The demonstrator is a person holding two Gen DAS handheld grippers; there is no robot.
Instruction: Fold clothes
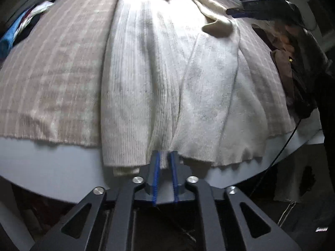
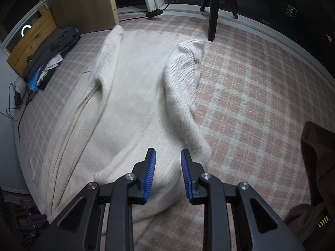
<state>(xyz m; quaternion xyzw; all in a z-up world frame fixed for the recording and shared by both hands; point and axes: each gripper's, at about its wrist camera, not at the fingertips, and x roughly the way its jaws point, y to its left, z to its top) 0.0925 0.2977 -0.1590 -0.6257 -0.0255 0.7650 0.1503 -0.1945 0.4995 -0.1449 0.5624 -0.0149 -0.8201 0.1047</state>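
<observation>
Pink checked blanket (image 2: 251, 104) covers the tabletop (image 1: 52, 167), and a cream ribbed sweater (image 2: 136, 104) lies spread along it. Nearest, the left gripper (image 1: 166, 156) has its jaws clenched on the sweater's hem at the tabletop edge. The right gripper (image 2: 168, 156) hovers over the sweater with jaws released, holding nothing. A brown garment (image 2: 314, 167) sits off to the right, a pile of folded clothes (image 2: 48, 58) at the far left, and a black tripod leg (image 2: 212, 10) stands beyond the sweater
</observation>
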